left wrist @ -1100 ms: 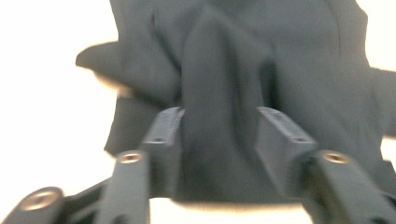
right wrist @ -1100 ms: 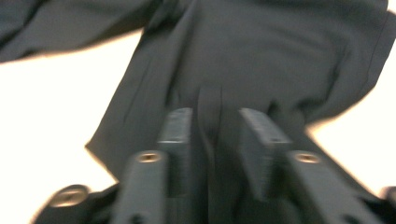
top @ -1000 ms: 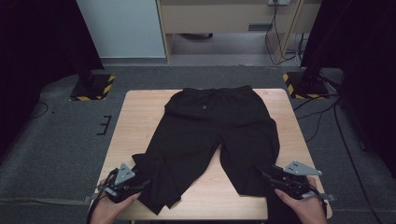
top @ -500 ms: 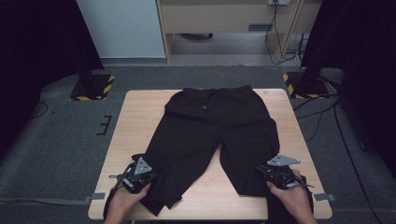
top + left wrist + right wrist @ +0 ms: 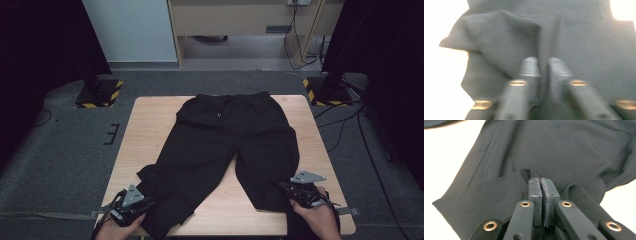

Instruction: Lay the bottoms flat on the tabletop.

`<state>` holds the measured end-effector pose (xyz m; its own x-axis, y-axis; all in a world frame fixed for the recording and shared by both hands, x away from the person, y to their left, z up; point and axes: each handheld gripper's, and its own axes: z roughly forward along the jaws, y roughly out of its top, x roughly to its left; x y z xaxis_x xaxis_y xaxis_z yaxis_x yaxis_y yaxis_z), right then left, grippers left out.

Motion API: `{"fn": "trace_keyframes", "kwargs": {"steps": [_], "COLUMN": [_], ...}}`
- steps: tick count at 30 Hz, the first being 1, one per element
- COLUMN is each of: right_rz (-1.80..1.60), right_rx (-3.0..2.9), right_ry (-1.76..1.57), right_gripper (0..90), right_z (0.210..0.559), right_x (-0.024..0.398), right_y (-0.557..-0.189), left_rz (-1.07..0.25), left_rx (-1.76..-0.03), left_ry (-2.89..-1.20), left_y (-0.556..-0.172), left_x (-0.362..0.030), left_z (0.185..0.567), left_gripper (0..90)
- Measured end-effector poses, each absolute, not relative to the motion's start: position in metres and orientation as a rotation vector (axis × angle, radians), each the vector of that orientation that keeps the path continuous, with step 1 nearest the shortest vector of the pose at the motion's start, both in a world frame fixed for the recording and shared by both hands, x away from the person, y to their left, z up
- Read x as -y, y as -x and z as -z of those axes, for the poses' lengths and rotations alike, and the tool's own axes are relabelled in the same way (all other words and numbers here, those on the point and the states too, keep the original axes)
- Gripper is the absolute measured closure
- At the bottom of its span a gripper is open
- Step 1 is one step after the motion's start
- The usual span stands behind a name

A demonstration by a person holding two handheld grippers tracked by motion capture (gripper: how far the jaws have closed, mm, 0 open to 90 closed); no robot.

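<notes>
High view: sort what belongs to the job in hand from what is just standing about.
In the job:
- black trousers, spread on the table
- left claw, at one leg end
- right claw, shut on the other leg's hem

Standing about:
- striped stand bases
- floor cables
- cabinet

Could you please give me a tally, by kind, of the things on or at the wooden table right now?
Black trousers: 1
Hand-held tools, left tool and right tool: 2
Wooden table: 1
Total: 4
</notes>
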<state>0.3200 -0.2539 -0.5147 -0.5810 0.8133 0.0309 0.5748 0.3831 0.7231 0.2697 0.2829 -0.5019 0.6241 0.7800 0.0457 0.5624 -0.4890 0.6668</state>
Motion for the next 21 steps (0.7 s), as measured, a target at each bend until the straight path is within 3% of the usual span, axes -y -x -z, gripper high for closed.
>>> {"fn": "trace_keyframes", "kwargs": {"steps": [4,8,21], "right_rz": [-1.04,-1.07,-1.081], "right_rx": [-2.303,-2.288,-2.27], "right_ry": [-1.221,-1.234,-1.227], "right_gripper": [86.5,86.0,84.5], "right_z": [0.514,0.514,0.512], "right_x": [0.256,0.256,0.255], "right_y": [-0.318,-0.318,-0.317], "left_rz": [-0.462,-0.477,-0.528], "left_rx": [-1.062,-1.126,-1.095], "left_ry": [-2.238,-2.188,-2.089], "left_y": [-0.274,-0.28,-0.285], "left_x": [-0.293,-0.303,-0.324], "left_z": [0.513,0.521,0.493], "left_gripper": [34.4,25.0,41.4]}}
